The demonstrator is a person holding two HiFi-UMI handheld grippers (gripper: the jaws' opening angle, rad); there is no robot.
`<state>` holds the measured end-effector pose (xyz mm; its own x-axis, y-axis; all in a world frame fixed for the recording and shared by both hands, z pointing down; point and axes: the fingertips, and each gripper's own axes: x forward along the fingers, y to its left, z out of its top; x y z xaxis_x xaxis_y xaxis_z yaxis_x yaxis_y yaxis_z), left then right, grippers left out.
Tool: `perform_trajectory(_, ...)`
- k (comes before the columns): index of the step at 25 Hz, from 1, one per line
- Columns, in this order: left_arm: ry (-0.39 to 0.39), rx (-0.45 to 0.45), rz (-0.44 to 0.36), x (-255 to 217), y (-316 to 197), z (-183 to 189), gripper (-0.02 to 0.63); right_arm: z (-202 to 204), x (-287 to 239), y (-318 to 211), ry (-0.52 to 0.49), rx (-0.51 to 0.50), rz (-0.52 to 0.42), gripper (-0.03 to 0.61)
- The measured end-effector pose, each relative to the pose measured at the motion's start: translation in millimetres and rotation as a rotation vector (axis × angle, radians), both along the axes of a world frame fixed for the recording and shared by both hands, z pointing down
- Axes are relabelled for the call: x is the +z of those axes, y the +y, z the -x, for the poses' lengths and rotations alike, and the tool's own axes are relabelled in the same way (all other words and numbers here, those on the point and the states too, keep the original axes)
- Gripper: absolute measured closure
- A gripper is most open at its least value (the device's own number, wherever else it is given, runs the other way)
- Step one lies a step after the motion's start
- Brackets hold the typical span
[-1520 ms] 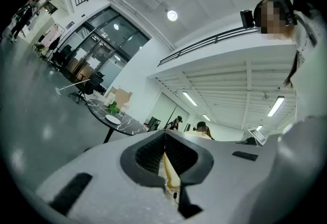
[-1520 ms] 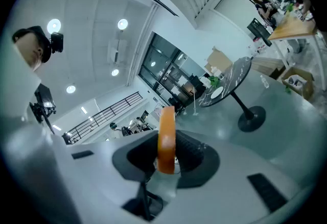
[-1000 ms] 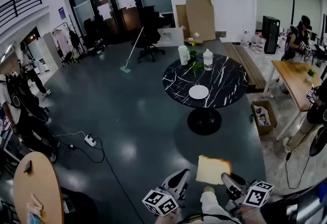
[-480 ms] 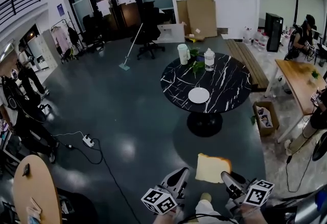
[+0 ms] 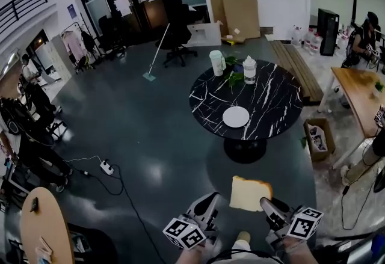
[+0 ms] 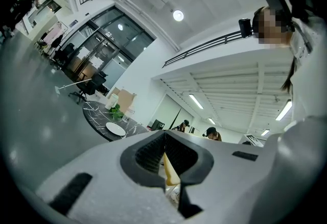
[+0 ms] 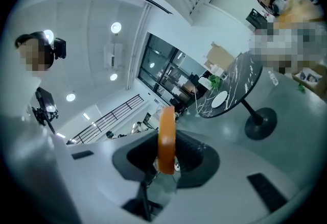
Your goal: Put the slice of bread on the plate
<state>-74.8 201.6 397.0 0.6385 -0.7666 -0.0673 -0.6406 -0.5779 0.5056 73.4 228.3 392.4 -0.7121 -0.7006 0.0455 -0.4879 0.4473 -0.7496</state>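
One slice of bread (image 5: 249,193). One white plate (image 5: 236,116). One round black marble table (image 5: 271,100), bearing two white containers, a cup (image 5: 216,63) and a jug (image 5: 249,70), plus one green plant (image 5: 233,76). Two handheld grippers: the left gripper (image 5: 209,201) and the right gripper (image 5: 266,204). On the floor, one mop (image 5: 157,52), one office chair (image 5: 178,40), one power strip (image 5: 106,167), one open box (image 5: 317,139). Two wooden tables, one at the lower left (image 5: 45,227), one at the right (image 5: 361,94).

My head camera looked forward and steeply down past my left gripper (image 5: 212,199) and right gripper (image 5: 266,204) to the far round table (image 5: 271,94), which each gripper's camera, close behind its jaws, also caught with the room tilted sideways.
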Motion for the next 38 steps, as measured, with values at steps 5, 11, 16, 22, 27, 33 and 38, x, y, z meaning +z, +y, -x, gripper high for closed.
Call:
perform_trajectory(5, 0.0, -0.012, 0.01, 7, -25, -7, 0.606, -5, 5, -30, -0.014, -0.023, 0.009, 0.491)
perform_trajectory(11, -0.004, -0.041, 0.005, 1, -44, -13, 0.606, -12, 1, -51, -0.027, -0.04, -0.003, 0.491)
perform_trajectory(16, 0.012, -0.042, -0.005, 1, -57, -21, 0.606, -17, 2, -61, -0.023, -0.052, -0.008, 0.491)
perform_trajectory(22, 0.003, -0.027, 0.003, 6, -71, -26, 0.606, -21, 8, -74, -0.028, -0.045, 0.01, 0.491)
perform_trajectory(27, 0.014, -0.034, 0.029, 17, -97, -26, 0.606, -23, 13, -98, -0.024, -0.036, 0.021, 0.491)
perform_trajectory(33, 0.025, 0.01, 0.039, 20, -147, -37, 0.606, -29, 16, -138, -0.013, -0.01, 0.041, 0.491)
perform_trajectory(38, 0.032, 0.036, 0.012, 13, -200, -41, 0.606, -27, 15, -187, -0.007, 0.007, 0.04, 0.491)
